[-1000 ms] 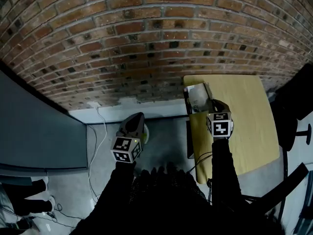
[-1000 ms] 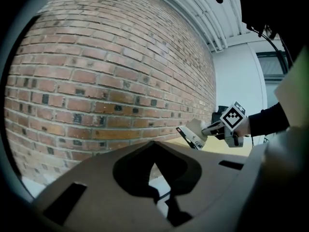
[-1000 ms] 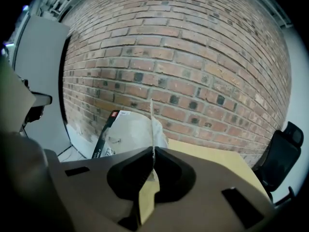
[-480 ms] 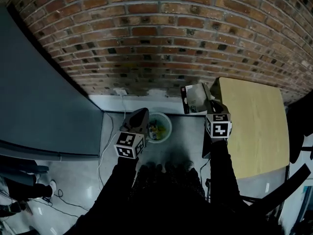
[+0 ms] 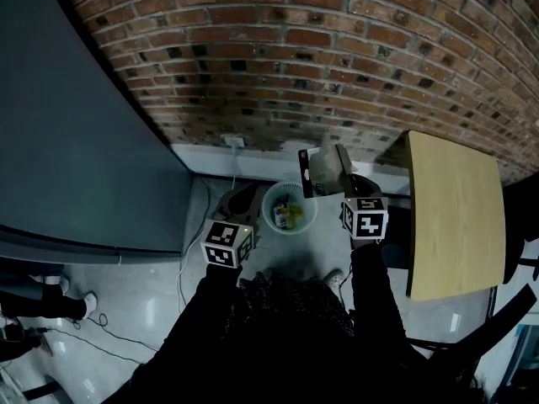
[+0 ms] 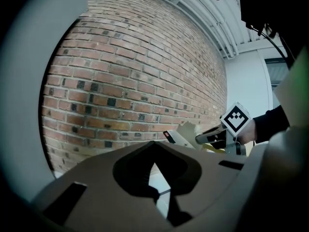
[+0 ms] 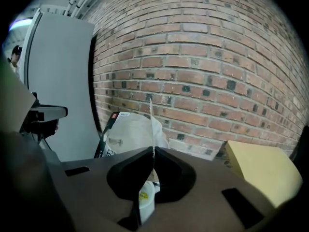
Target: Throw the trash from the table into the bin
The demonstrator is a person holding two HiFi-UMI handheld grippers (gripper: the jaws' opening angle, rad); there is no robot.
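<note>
Head view: crumpled white wrapper (image 5: 325, 169), black-edged

A red-brown brick wall (image 5: 320, 57) fills the back of the room, with a white skirting strip (image 5: 198, 156) along its foot. A white socket (image 5: 233, 141) sits on the strip, and a white cable (image 5: 178, 276) trails from it over the glossy grey floor (image 5: 143, 310). A big dark grey panel (image 5: 76, 141) stands along the left, and below it a bystander's white shoe (image 5: 87, 303) rests near some thin dark leads (image 5: 109, 339).
</note>
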